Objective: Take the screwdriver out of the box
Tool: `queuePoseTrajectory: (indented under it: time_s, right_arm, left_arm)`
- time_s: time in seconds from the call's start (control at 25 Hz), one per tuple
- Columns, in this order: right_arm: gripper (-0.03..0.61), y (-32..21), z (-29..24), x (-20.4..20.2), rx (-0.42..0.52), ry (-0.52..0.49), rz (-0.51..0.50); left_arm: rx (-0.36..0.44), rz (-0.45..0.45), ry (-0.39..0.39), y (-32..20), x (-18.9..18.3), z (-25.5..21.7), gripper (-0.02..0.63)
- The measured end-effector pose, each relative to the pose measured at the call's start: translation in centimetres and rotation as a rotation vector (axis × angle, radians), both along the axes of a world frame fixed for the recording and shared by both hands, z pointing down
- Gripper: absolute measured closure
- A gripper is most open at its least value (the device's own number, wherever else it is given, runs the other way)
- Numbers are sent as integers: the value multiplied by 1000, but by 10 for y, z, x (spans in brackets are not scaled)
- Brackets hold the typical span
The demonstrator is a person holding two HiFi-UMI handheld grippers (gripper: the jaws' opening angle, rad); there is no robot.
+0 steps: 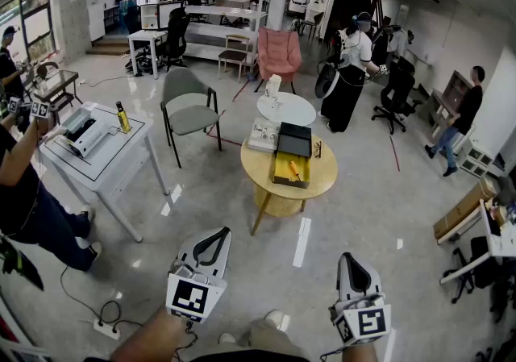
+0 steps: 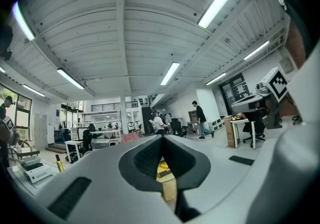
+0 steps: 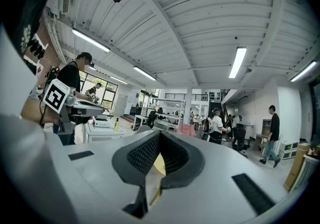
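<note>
Left hand-held gripper (image 1: 216,236) and right hand-held gripper (image 1: 349,260) are both clenched with nothing between the jaws. They are held level, well short of the round yellow worktop (image 1: 321,176). The box (image 1: 280,168) sits open at the worktop's middle, its black lid at the far side. The screwdriver (image 1: 294,168) lies inside the box's yellow tray, untouched. A white pack (image 1: 264,135) lies at the worktop's far-left edge.

Glossy grey floor (image 1: 379,191), pink armchair (image 1: 279,52), strip lights (image 2: 170,73).
</note>
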State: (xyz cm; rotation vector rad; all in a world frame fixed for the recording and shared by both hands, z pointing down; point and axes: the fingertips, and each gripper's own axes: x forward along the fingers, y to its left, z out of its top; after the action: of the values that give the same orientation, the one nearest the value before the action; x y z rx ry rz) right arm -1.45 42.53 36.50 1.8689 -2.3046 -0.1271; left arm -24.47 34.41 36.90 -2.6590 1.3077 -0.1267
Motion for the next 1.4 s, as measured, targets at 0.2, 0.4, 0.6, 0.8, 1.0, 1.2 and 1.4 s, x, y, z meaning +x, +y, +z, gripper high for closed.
queuePoseTrajectory:
  time_s: [0.2, 0.4, 0.6, 0.8, 1.0, 1.2, 1.4]
  right_arm:
    - [565, -15, 6, -7, 5, -5, -24]
    - [565, -31, 10, 0, -3, -9, -41]
    - [565, -54, 4, 18, 30, -43, -46]
    - [565, -76, 5, 37, 36, -62, -48]
    - [565, -98, 18, 59, 1, -67, -36]
    - [565, -119, 24, 72, -11, -71, -39]
    - [565, -143, 25, 88, -27, -52, -38]
  left_arm:
    - [29, 0, 2, -13, 0, -4, 601]
    - [-1, -3, 0, -30, 10, 2, 601]
    - [17, 8, -5, -50, 28, -2, 601]
    - [31, -11, 46, -77, 40, -9, 601]
    - [21, -22, 73, -97, 56, -2, 601]
    - [-10, 3, 70, -115, 75, 8, 601]
    - [-8, 18, 13, -136, 98, 11, 601]
